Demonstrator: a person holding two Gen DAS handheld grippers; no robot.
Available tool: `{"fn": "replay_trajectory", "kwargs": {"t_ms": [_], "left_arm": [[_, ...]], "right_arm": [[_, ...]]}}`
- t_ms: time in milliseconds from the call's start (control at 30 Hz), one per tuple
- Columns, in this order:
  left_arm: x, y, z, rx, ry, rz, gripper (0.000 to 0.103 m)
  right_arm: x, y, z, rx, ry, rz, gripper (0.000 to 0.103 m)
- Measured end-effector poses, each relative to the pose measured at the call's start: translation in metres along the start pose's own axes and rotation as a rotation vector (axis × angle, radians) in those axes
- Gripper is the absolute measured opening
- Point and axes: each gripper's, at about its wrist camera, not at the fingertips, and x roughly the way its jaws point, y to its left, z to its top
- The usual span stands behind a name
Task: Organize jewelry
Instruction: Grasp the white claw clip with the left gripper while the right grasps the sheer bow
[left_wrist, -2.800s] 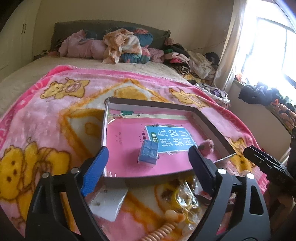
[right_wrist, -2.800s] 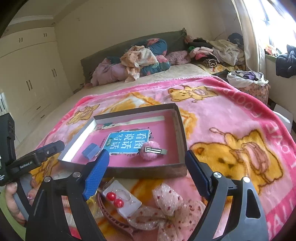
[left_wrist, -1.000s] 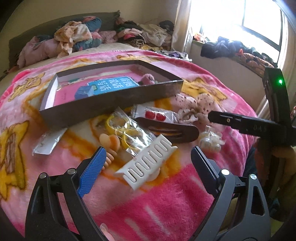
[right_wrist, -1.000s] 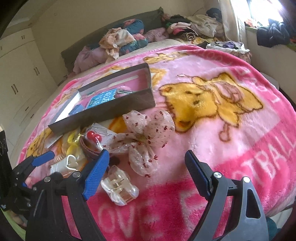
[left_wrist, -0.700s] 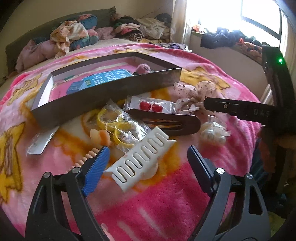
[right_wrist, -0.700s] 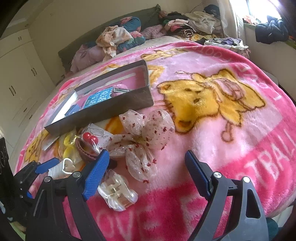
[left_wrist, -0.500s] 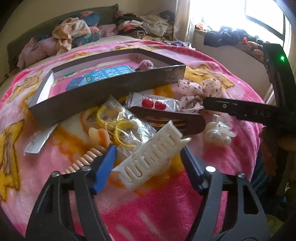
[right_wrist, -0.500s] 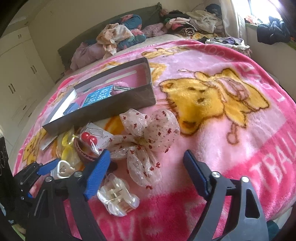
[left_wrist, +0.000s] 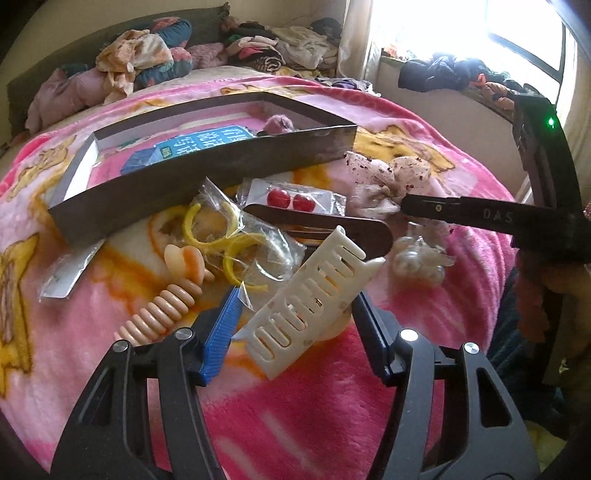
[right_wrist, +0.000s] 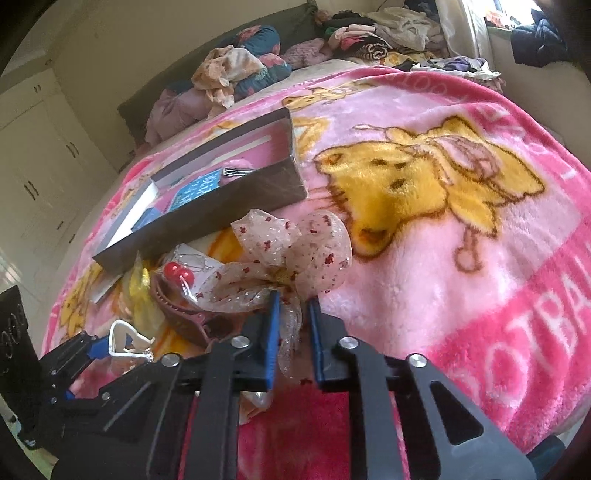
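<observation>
Hiding bow (right_wrist: 291, 254) tail: right fingers (right_wrist: 271, 332).

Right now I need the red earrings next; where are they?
In the left wrist view, the red earrings lie bagged just in front of the box wall, behind the brown hair clip, left of the bow.

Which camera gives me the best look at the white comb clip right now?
The left wrist view: the white comb clip lies whole between the left gripper fingers, slots and teeth clear. The right wrist view shows only a small white end at that gripper's tip.
</observation>
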Motion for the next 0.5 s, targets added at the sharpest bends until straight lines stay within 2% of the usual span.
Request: {"fn": "replay_trajectory", "kwargs": {"t_ms": [300, 333, 367, 400, 500], "left_arm": [[-0.014, -0.008, 0.006, -0.009, -0.022, -0.036, 0.052], [-0.014, -0.007, 0.007, -0.014, -0.023, -0.039, 0.045], [-0.015, -0.006, 0.008, -0.020, -0.024, -0.039, 0.031], [-0.015, -0.003, 0.008, -0.030, -0.018, -0.045, 0.028], [-0.015, 0.003, 0.007, -0.042, -0.014, -0.036, 0.027]], "right_arm": [[-0.027, -0.008, -0.002, 0.028, -0.080, 0.016, 0.007], [-0.028, -0.009, -0.002, 0.030, -0.084, 0.016, 0.007], [-0.029, -0.009, -0.002, 0.031, -0.087, 0.018, 0.007], [-0.030, -0.009, -0.002, 0.030, -0.087, 0.021, 0.007], [-0.030, -0.008, -0.002, 0.028, -0.084, 0.025, 0.007]]}}
